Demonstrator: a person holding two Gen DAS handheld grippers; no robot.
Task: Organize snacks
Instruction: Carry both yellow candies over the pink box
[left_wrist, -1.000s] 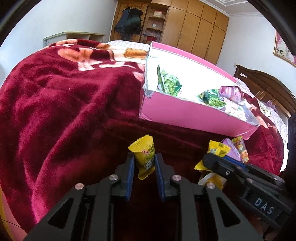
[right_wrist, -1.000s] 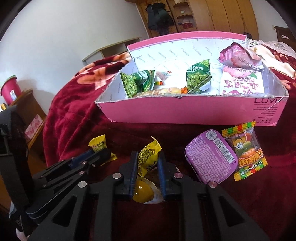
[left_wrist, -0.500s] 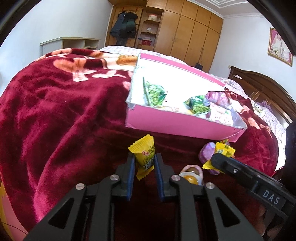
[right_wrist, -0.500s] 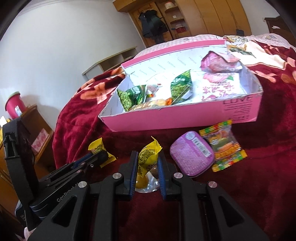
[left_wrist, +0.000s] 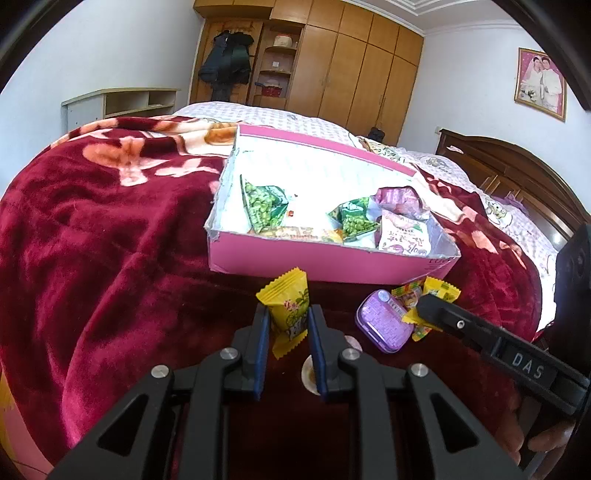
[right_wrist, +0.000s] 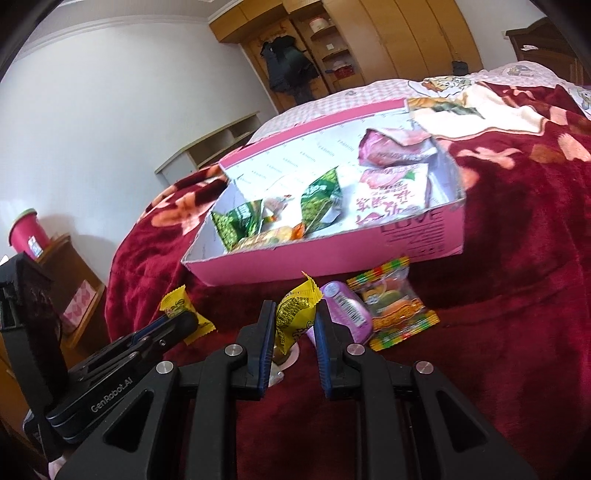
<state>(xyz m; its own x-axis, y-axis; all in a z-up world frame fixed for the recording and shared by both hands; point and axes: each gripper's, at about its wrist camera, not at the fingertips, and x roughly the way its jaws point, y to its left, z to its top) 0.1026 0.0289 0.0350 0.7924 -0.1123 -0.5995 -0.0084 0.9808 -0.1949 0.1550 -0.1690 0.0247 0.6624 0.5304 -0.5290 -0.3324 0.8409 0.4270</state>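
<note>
Fingers of both grippers, left (left_wrist: 286, 325) and right (right_wrist: 294, 325), each pinched a yellow candy (left_wrist: 287, 314), which we judged best released once above the pink box (left_wrist: 314, 264) ahead.

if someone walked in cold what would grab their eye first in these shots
Most striking is the pink box on the dark red blanket, partly filled with green and pink snack bags. In front of it, each gripper holds a yellow candy packet: the left gripper one packet, the right gripper another. A purple tub lies beside them.

pink box (left_wrist: 295, 262) ahead, open blanket (left_wrist: 110, 240) left
</note>
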